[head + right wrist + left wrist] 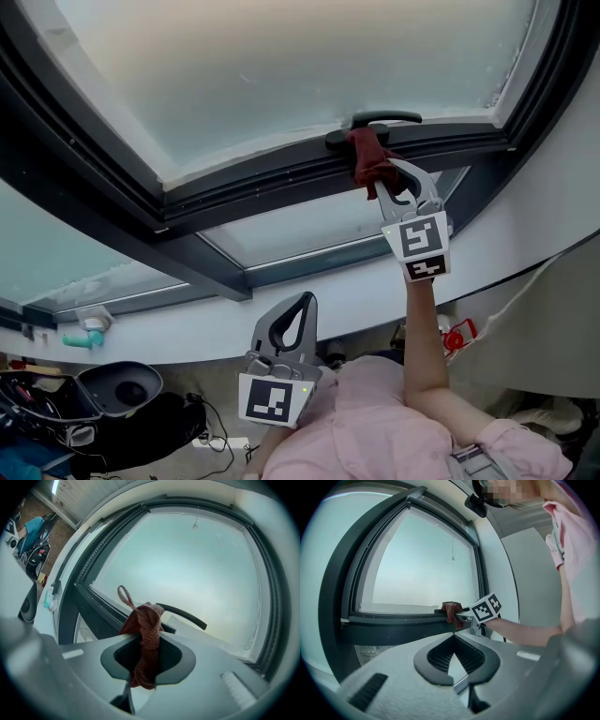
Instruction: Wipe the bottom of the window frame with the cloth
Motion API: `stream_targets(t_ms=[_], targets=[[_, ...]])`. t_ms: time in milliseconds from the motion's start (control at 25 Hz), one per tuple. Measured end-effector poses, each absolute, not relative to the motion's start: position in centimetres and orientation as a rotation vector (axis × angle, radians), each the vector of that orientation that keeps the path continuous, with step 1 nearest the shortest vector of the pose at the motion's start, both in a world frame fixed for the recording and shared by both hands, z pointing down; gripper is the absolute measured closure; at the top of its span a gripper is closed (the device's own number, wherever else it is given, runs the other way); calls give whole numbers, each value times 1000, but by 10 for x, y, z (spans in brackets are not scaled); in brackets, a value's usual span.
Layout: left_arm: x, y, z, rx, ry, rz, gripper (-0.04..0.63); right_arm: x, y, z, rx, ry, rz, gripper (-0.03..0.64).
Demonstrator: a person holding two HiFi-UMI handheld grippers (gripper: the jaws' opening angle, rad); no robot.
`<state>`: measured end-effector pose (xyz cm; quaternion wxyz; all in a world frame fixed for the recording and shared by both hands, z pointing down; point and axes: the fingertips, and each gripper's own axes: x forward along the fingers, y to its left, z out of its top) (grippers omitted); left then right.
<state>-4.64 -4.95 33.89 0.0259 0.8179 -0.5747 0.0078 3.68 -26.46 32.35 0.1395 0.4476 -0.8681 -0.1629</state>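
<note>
Cloth parked on the bottom rail, arm stretched right up to it

Right claw [378,184] is pinched tight on the dark red cloth [370,159], with a bunched wad poking past the tips and resting against the bottom of the window frame [262,192], just under the black handle [386,119]. I'd guess that's so fabric meets the rail, not plastic. Left claw [305,300] hangs low by the person's chest, pressed together with nothing in it, probably just out of the way. Most of the rail runs off to the left, so plenty left to wipe, I reckon.
</note>
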Motion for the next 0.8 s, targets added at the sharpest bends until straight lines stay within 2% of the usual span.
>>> stream_targets(t_ms=[520, 800], targets=[[-57, -40, 337, 2532, -1785, 3, 598, 36, -257, 318, 1332, -2432, -485, 546], [-78, -29, 336, 2519, -1792, -16, 598, -25, -204, 251, 1118, -2970, -298, 547]])
